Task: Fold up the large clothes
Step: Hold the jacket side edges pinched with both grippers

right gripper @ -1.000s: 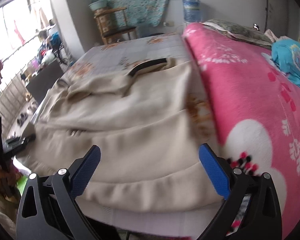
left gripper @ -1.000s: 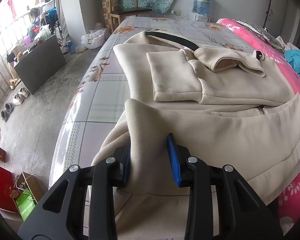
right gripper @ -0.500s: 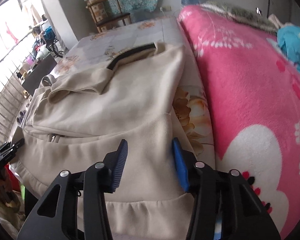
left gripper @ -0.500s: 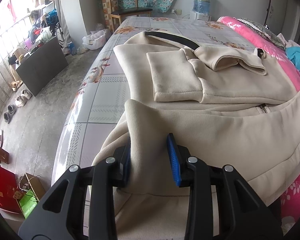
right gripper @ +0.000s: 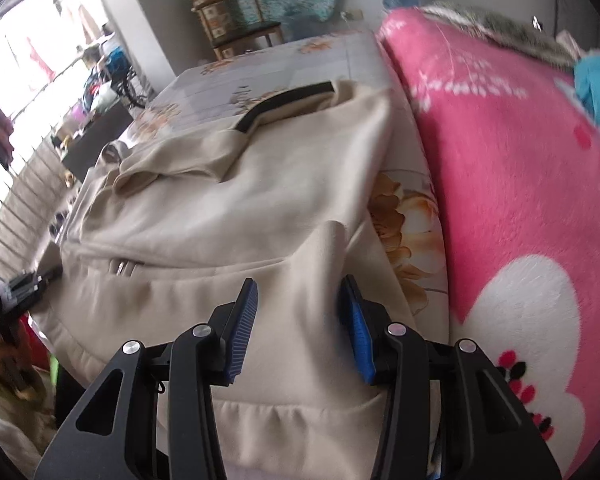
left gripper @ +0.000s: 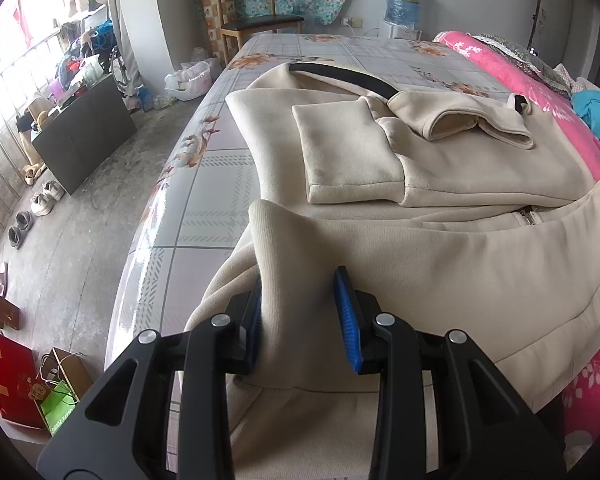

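Observation:
A beige zip jacket (left gripper: 480,172) lies on the bed with both sleeves (left gripper: 348,156) folded across its chest and its black collar band (left gripper: 340,76) at the far end. My left gripper (left gripper: 298,276) is shut on the hem's left corner, which stands up as a ridge between the blue pads. In the right wrist view the same jacket (right gripper: 260,200) fills the middle. My right gripper (right gripper: 299,280) is shut on the hem's right corner, and a peak of fabric rises between its pads. The zipper pull (right gripper: 122,267) shows at the fold line.
The bed has a grey floral sheet (left gripper: 204,208) with its left edge near the jacket. A pink blanket (right gripper: 520,180) lies along the right side, with blue clothing (left gripper: 596,116) on it. A chair (left gripper: 256,24), a black cabinet (left gripper: 84,132), shoes (left gripper: 40,200) and bags (left gripper: 16,384) stand on the floor.
My right gripper came down onto the hem's right corner, and its wide jaws closed on the fabric. The left gripper kept still with its hold.

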{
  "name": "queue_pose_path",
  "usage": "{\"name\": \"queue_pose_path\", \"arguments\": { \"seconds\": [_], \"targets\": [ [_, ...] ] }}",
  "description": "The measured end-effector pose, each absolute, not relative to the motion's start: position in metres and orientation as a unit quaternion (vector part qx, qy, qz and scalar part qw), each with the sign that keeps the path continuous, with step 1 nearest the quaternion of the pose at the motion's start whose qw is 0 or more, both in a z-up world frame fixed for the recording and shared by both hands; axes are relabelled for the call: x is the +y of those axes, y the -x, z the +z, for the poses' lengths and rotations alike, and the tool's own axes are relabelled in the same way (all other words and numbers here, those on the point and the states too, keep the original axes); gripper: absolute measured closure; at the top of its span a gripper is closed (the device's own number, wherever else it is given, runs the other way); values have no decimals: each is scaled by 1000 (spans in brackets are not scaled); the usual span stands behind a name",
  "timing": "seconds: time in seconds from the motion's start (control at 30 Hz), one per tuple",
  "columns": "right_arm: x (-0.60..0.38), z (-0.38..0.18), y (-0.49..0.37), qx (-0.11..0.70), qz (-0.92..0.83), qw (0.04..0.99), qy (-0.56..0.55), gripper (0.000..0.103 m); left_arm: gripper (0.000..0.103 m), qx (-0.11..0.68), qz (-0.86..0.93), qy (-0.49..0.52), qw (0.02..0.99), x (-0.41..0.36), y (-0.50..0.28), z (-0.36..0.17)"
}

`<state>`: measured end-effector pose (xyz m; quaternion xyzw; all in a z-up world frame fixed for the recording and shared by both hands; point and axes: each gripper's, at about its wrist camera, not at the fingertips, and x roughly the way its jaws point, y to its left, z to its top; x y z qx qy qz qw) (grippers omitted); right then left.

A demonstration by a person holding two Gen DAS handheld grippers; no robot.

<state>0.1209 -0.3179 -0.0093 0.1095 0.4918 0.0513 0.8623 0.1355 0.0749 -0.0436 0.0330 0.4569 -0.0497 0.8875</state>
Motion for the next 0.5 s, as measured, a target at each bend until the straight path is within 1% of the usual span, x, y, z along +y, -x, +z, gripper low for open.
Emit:
{"name": "queue_pose_path", "arguments": {
  "seconds": [0.07, 0.17, 0.33, 0.5],
  "targets": [
    [-317, -10, -119, 495, 56, 859, -114, 61, 71, 457, -50, -33, 887, 75, -136, -44],
    [-308, -8, -111, 501, 59, 859, -89, 64, 71, 457, -49, -32, 888, 75, -136, -44],
    [-294, -7, -106, 505, 32, 862, -28, 77, 71, 456, -49, -37, 888, 74, -136, -43],
    [-286, -10, -109, 507, 5, 862, 15, 85, 71, 457, -49, -38, 887, 75, -136, -42]
  ]
}}
